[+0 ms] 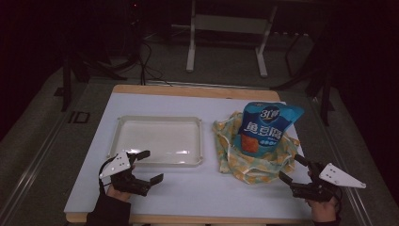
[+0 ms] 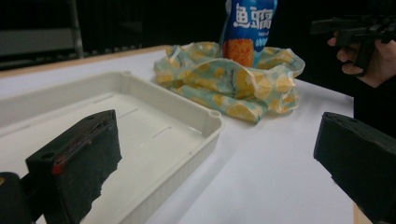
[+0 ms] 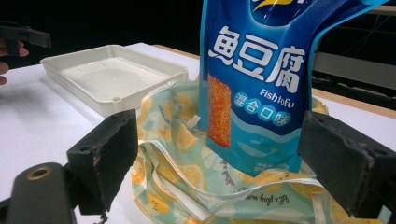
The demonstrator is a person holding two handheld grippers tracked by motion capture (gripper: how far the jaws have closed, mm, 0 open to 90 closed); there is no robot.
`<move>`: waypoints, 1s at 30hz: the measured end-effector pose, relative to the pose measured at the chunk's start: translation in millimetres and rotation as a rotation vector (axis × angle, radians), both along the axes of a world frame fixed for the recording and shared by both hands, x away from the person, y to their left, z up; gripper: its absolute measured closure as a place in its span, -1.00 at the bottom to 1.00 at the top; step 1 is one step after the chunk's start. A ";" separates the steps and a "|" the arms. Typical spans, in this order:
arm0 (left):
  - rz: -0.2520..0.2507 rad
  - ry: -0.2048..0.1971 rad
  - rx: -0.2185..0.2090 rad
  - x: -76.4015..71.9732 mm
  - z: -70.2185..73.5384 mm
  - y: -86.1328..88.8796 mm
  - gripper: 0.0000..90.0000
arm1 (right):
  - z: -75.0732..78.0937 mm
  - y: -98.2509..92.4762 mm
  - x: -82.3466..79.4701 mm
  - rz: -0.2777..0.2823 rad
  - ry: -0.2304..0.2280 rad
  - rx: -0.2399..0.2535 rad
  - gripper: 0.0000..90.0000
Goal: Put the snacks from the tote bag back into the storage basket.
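A blue snack packet (image 1: 268, 125) stands upright in a crumpled lemon-print bag (image 1: 254, 165) at the right of the white table. An empty white tray (image 1: 160, 118) lies to its left. My left gripper (image 1: 155, 165) hovers near the tray's front left corner, open with nothing between its jaws. My right gripper (image 1: 288, 166) is open just in front of the lemon-print bag, apart from it. In the left gripper view, the left gripper (image 2: 217, 140) stands wide over the tray (image 2: 205, 116). In the right gripper view, the right gripper (image 3: 219, 140) frames the packet (image 3: 257, 70) and the bag (image 3: 177, 154).
The white tabletop (image 1: 188, 188) has a wooden edge at the front and back. Beyond the table, a metal stand (image 1: 190, 52) and cables (image 1: 146, 66) lie on the dark floor. Bare table runs between the two grippers.
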State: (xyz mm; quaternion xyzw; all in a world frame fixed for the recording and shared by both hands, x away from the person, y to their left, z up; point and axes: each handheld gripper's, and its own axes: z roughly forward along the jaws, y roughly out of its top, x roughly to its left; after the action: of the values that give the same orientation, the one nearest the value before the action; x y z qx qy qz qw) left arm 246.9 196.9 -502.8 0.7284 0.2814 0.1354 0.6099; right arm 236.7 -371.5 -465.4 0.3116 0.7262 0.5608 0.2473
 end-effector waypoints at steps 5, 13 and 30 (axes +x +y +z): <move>0.013 0.000 0.005 -0.4 1.9 -1.3 -0.97 | -0.5 -2.5 -0.8 0.004 0.023 -0.004 -0.74; -0.063 0.032 -0.011 0.6 1.8 -10.6 -0.97 | -0.1 -6.5 -5.7 0.018 0.061 -0.022 -0.74; -0.185 0.061 0.054 20.7 15.7 -52.9 -0.91 | 9.0 3.0 1.9 0.062 0.051 -0.061 -0.74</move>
State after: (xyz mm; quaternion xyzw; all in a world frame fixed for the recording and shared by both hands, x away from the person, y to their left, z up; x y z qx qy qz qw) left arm 267.6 144.0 -487.1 0.7712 0.2277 0.0640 0.5910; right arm 238.6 -368.6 -456.4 0.2954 0.7584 0.5376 0.2203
